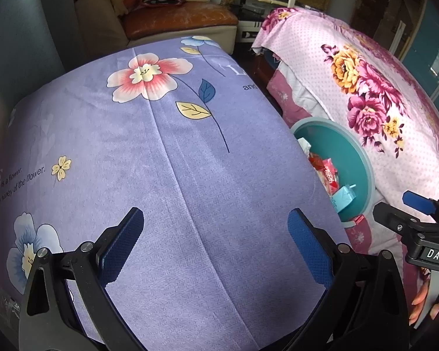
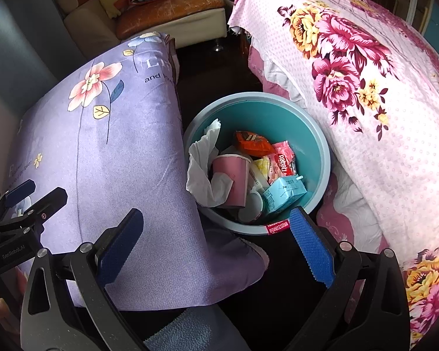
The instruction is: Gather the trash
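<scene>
**Both grippers spread and empty, trash in the teal bin**

Left wrist view: nearest the cam, the left gripper (image 1: pixel 215 222) has its blue-padded fingers (image 1: pixel 310 248) spread wide w/ nothing between them. Under and ahead of them lies the purple floral cloth (image 1: pixel 149 158), bare of trash. To the gripper's right, just past the cloth edge, the teal bin (image 1: pixel 363 158) shows partly, w/ a red wrapper (image 1: pixel 326 172) and a light-blue carton (image 1: pixel 344 197) inside. Far right, the other gripper pokes in beside the pink floral cover (image 1: pixel 365 87). Sofa (image 1: pixel 172 20) at the back.

Right wrist view: the right gripper (image 2: pixel 215 222) is also released, fingers (image 2: pixel 313 248) wide apart, holding nothing. Directly ahead, btwn the fingertips and slightly beyond, sits the bin, upright, btwn purple cloth on the left and pink cover on the right. Inside: white tissue (image 2: pixel 202 163), pink paper cup (image 2: pixel 234 175) on its side, orange wrapper (image 2: pixel 253 142), the red/pink wrapper, the blue carton near the right fingertip. A red label (image 2: pixel 278 226) sits on the bin's near rim. Left gripper visible at far left.
</scene>
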